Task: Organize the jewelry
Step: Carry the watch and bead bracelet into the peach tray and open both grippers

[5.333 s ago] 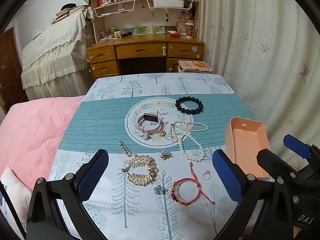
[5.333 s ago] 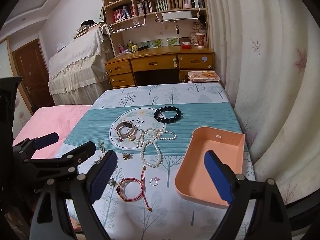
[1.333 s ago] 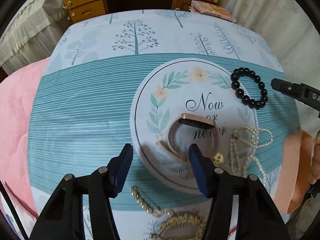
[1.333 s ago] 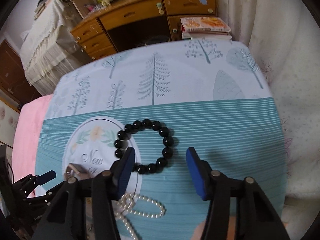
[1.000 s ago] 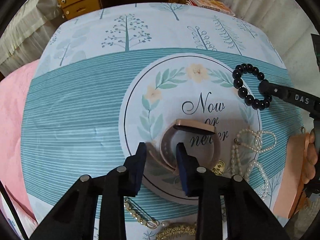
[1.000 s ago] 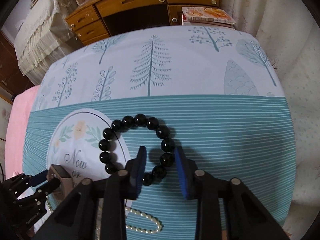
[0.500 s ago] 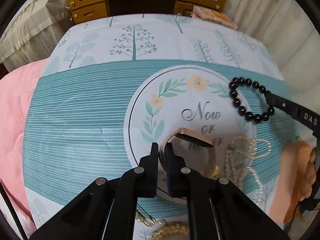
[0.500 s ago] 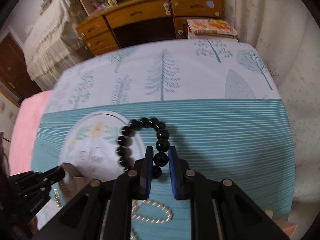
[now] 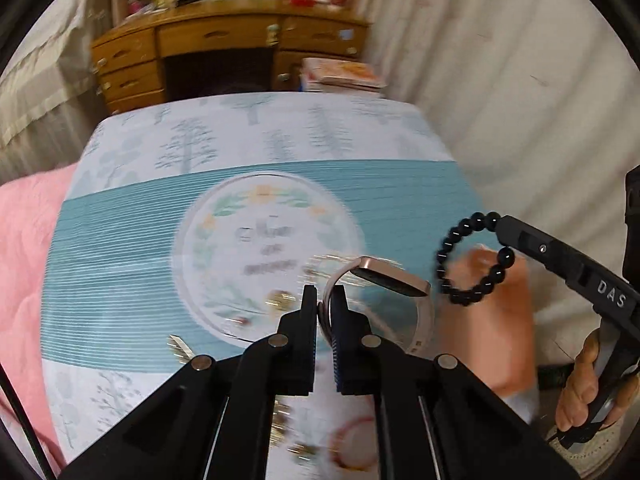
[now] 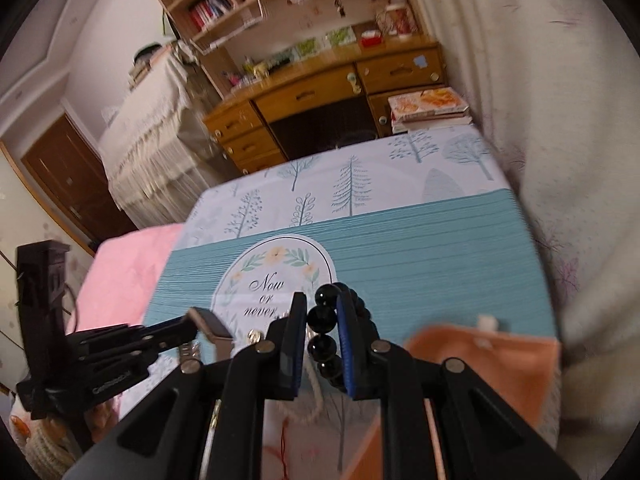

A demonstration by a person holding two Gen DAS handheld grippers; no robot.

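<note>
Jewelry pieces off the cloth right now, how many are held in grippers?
2. The watch is clamped in the left gripper; the black bead bracelet is clamped in the right gripper. Pieces on the cloth are blurred.

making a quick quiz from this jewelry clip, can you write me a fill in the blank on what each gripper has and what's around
1. The left gripper is shut on the band of a rose-gold ____.
2. The right gripper is shut on a bracelet of ____ beads.
3. The tray beside the right gripper is ____ in colour.
4. The tablecloth reads "Now or ____".

Missing words: watch; black; orange; never
</note>
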